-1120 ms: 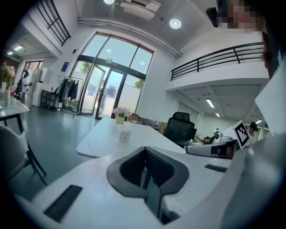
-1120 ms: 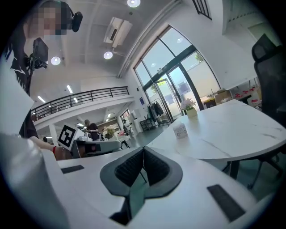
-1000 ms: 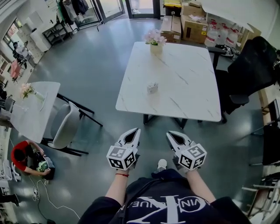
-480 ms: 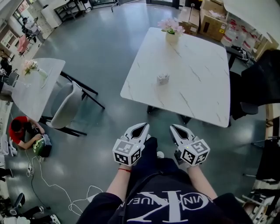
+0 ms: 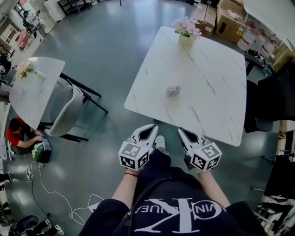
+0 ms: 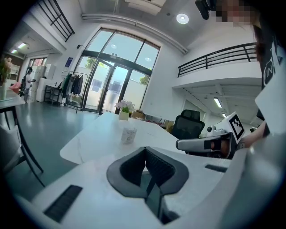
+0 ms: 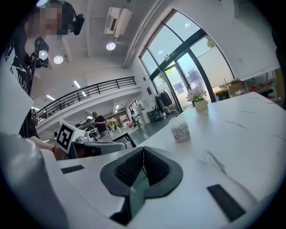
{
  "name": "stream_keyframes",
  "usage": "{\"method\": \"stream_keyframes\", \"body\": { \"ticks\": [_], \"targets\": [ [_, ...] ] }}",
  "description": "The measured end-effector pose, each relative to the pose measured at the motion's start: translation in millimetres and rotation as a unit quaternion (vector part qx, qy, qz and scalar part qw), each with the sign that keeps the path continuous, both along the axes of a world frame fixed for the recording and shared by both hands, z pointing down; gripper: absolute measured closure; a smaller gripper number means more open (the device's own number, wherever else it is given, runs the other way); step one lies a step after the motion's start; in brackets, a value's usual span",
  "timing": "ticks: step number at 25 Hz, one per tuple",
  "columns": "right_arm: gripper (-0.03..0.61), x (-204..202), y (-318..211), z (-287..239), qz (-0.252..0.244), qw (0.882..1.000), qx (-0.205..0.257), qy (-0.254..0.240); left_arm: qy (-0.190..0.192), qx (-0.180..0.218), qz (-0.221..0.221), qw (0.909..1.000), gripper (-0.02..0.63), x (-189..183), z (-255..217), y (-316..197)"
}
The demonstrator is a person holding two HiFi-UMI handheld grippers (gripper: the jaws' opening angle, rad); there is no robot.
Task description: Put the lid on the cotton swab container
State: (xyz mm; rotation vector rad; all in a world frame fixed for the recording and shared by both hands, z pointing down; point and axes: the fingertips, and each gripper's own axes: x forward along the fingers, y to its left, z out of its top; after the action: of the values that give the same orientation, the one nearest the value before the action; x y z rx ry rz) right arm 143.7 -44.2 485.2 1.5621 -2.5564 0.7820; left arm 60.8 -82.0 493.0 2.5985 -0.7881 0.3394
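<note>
The cotton swab container (image 5: 173,89) is a small white tub standing alone near the middle of the white marble table (image 5: 216,106). It also shows ahead in the left gripper view (image 6: 128,134) and the right gripper view (image 7: 180,132). I cannot make out a separate lid. My left gripper (image 5: 150,128) and right gripper (image 5: 182,132) are held side by side in the air just short of the table's near edge. Both are shut with nothing between their fingers. Each gripper shows in the other's view, the right gripper (image 6: 179,144) and the left gripper (image 7: 121,144).
A vase of pink flowers (image 5: 186,32) stands at the table's far end. A black office chair (image 5: 272,92) is to the right and cardboard boxes (image 5: 226,14) lie beyond. At left are a second table (image 5: 27,92), a chair (image 5: 64,117), a crouching person in red (image 5: 18,133) and a floor cable (image 5: 50,198).
The table has come nearer to both grippers as the person walked toward it. Both grippers stay shut and side by side.
</note>
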Motion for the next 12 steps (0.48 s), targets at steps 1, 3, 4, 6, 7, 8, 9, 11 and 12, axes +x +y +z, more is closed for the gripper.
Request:
{"method": "stream_keyframes", "body": {
  "ticks": [1,3,4,6,7,8,9,11,12],
  "targets": [
    [0.575,4.1,-6.6,-0.5,-0.001,1.0,-0.001,0.0,0.001,-0.001,0.002,1.0,0.606,5.9,-0.6,-7.9],
    [0.575,13.4,-19.8,-1.0,-0.001,1.0,-0.003,0.001,0.003,-0.005,0.006,1.0,0.606,17.5,-1.3,-23.0],
    [0.574,18.4,-27.5,-1.2,0.001,1.0,-0.004,0.0,0.004,-0.006,0.008,0.9999,0.606,22.9,-1.7,-31.1],
    [0.574,26.7,-42.6,-1.9,0.003,1.0,-0.006,-0.002,0.005,-0.006,0.011,0.9999,0.606,32.3,-2.7,-47.4],
    [0.575,30.3,-48.6,-2.2,0.004,1.0,-0.007,-0.002,0.006,-0.007,0.013,0.9999,0.606,37.0,-2.9,-54.2],
    [0.574,34.1,-53.8,-2.2,0.005,1.0,-0.009,-0.001,0.006,-0.009,0.016,0.9998,0.606,41.8,-2.8,-60.2],
    [0.574,38.3,-59.1,-1.8,0.007,1.0,-0.011,0.0,0.007,-0.012,0.02,0.9997,0.606,46.6,-2.4,-66.0],
    [0.574,46.1,-70.5,-0.4,0.01,1.0,-0.017,0.0,0.007,-0.016,0.025,0.9995,0.606,55.1,-1.3,-78.4],
    [0.574,49.6,-76.6,0.4,0.011,1.0,-0.019,0.001,0.008,-0.017,0.027,0.9995,0.606,58.8,-0.8,-85.0]
  ]
}}
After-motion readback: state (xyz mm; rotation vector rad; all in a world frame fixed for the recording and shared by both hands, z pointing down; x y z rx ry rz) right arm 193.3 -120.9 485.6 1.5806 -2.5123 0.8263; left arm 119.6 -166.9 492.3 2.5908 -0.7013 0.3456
